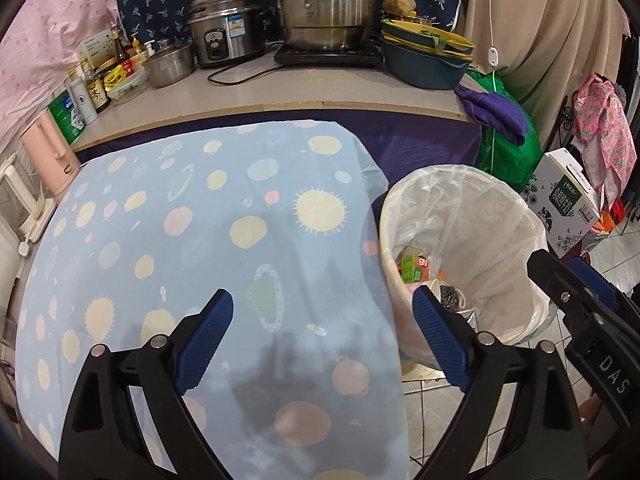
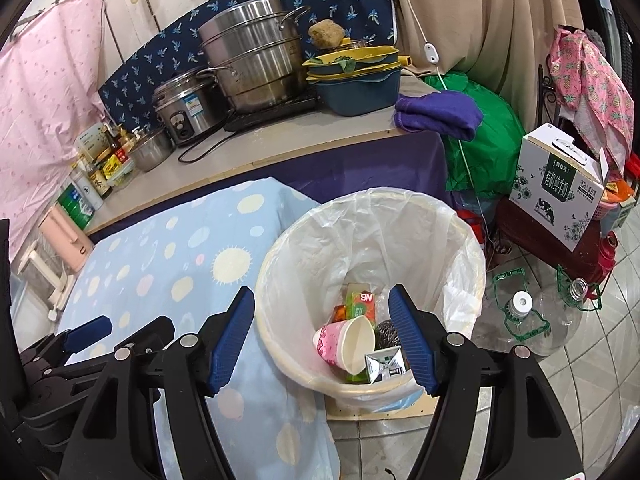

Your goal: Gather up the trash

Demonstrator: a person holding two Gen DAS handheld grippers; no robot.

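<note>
A cream trash bin (image 2: 276, 344) lined with a clear bag stands on the floor beside the table; it also shows in the left wrist view (image 1: 516, 216). In it lie a pink paper cup (image 2: 348, 344), a green carton (image 2: 362, 305), a silver carton (image 2: 386, 366) and a dark scrubber (image 2: 387, 334). My right gripper (image 2: 322, 340) is open and empty, above the bin's near rim. My left gripper (image 1: 322, 340) is open and empty, above the right edge of the table with the blue spotted cloth (image 1: 180, 232). The right gripper's fingers (image 1: 560, 284) show at the left wrist view's right edge.
A counter (image 1: 280, 92) behind holds steel pots, a rice cooker (image 1: 224, 36), stacked basins (image 1: 424, 60) and bottles. A milk box (image 2: 560, 192), a green bag (image 2: 484, 140) and empty plastic bottles (image 2: 536, 320) stand on the tiled floor right of the bin.
</note>
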